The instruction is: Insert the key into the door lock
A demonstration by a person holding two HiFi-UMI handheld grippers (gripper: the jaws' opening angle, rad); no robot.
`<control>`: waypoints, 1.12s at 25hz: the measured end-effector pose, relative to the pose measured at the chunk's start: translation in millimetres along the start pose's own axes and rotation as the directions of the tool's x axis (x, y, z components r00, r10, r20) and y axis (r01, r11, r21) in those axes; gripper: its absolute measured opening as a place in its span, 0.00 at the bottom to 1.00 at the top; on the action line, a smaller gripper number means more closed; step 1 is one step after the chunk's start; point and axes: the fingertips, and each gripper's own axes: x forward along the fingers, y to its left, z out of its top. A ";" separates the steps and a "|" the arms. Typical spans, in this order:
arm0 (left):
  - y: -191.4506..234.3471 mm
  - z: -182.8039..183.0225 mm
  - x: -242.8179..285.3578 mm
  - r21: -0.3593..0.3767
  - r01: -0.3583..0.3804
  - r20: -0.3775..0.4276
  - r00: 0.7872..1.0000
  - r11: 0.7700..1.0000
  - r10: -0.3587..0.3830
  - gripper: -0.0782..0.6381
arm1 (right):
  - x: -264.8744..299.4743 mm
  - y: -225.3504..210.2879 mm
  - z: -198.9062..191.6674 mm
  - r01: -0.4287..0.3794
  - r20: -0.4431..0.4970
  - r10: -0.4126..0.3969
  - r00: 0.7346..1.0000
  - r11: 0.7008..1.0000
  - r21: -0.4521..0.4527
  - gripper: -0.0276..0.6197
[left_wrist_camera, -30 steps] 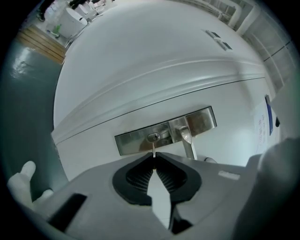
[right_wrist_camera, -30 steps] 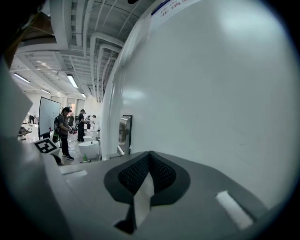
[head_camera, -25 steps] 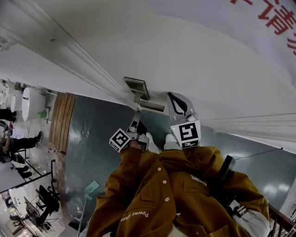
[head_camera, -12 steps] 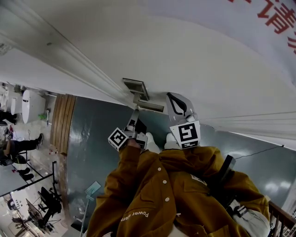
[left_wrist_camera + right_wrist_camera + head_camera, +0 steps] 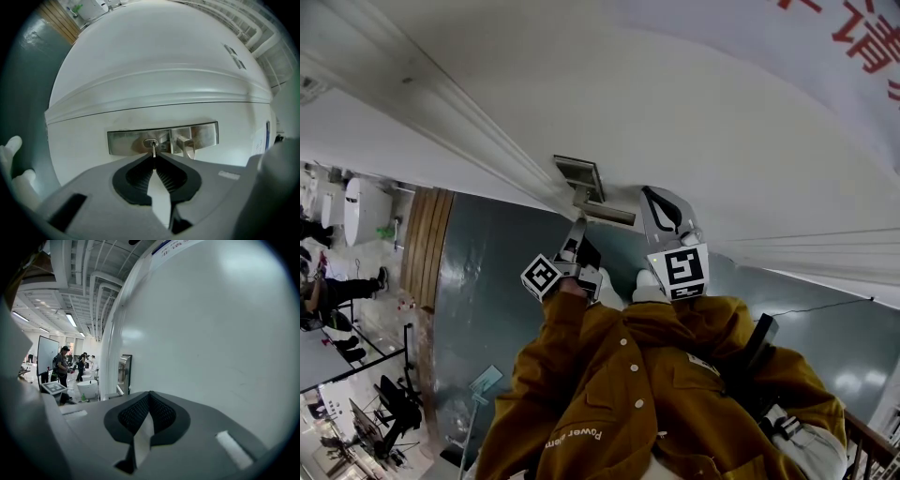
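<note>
A steel lock plate [image 5: 136, 140] sits on the white door [image 5: 154, 56], with an oval keyhole cylinder [image 5: 150, 142] and a lever handle [image 5: 186, 146] beside it. My left gripper [image 5: 153, 158] is shut on a thin metal key [image 5: 153, 150], whose tip meets the keyhole. In the head view the left gripper [image 5: 578, 227] points up at the lock plate [image 5: 579, 174] just below the handle [image 5: 607, 212]. My right gripper [image 5: 655, 193] rests close to the door, to the right of the handle. In its own view the right gripper [image 5: 150, 394] is shut with nothing in it.
The person's brown jacket sleeves [image 5: 609, 375] fill the lower head view. A dark green floor [image 5: 478, 281] lies beside the door frame [image 5: 441, 103]. Far off stand people [image 5: 61, 364] and white fixtures [image 5: 86, 387]. The lock plate [image 5: 124, 373] shows edge-on in the right gripper view.
The left gripper has shifted only slightly at the lock plate. The right gripper stays in place by the door.
</note>
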 end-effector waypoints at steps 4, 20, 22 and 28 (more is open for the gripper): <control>-1.3 2.8 6.0 -0.070 0.036 0.025 0.999 0.997 -0.035 0.14 | 0.6 0.1 0.4 0.003 -0.001 -0.003 1.000 1.000 0.001 0.05; 10.4 13.4 25.0 0.134 -0.028 -0.043 0.999 0.991 0.034 0.17 | -1.2 -1.8 -0.8 0.001 -0.009 -0.001 1.000 1.000 0.019 0.05; 11.3 18.1 16.1 0.286 -0.079 -0.052 0.994 0.955 0.097 0.20 | -2.2 -2.7 -0.3 -0.004 -0.006 0.004 1.000 1.000 0.027 0.05; -53.4 27.9 -19.7 0.776 -0.090 -0.011 0.988 0.625 0.157 0.15 | -13.7 -6.9 19.8 -0.011 0.047 0.010 0.999 1.000 0.019 0.05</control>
